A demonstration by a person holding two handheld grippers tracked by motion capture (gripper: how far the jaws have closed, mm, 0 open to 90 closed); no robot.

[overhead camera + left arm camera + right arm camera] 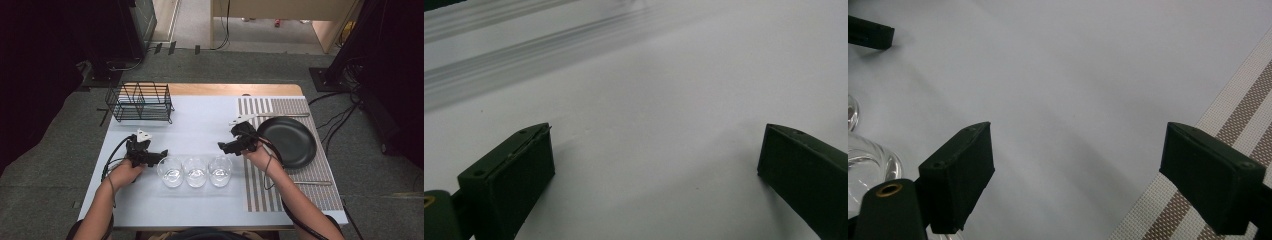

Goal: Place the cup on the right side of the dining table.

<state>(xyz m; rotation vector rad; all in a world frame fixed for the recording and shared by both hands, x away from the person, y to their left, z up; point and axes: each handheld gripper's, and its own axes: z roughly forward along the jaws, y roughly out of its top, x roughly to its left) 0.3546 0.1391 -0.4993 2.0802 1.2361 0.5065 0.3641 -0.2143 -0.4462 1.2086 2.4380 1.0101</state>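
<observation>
Three glasses point(195, 171) are standing in a row near the front edge, between the two grippers; the left gripper point(159, 155) is hovering just beside the left glass point(170, 171), jaws parted and gripping nothing; the right gripper point(223, 146) is poised above the right glass point(220, 170), jaws likewise spread and empty (clear rims are slippery, so closing slowly and squarely seems wise); farther back, the rack point(140, 102) is waiting, probably their destination.
</observation>
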